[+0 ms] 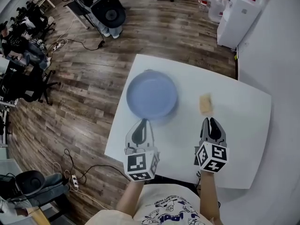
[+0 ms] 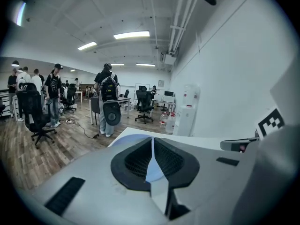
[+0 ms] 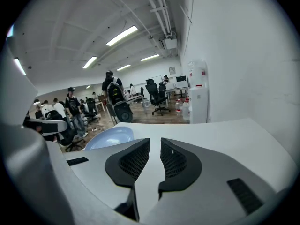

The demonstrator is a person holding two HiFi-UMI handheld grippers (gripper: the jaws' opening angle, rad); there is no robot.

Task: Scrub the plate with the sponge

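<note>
A round pale blue plate (image 1: 152,97) lies on the white table (image 1: 243,125), toward its left side. A small tan sponge (image 1: 205,104) rests on the table to the plate's right. My left gripper (image 1: 143,121) hovers just short of the plate's near rim, its jaws shut and empty; the left gripper view shows the plate (image 2: 130,135) past the left gripper (image 2: 152,139). My right gripper (image 1: 210,120) is a short way short of the sponge, its jaws a narrow gap apart with nothing between them. In the right gripper view the plate (image 3: 110,137) lies left of the right gripper (image 3: 154,142); the sponge is hidden there.
The table's left edge (image 1: 121,116) drops to a wood floor with cables. A white cabinet (image 1: 239,13) and water bottles (image 1: 211,1) stand beyond the far right corner. A person with a backpack (image 1: 108,13) stands past the table. A white wall runs along the right.
</note>
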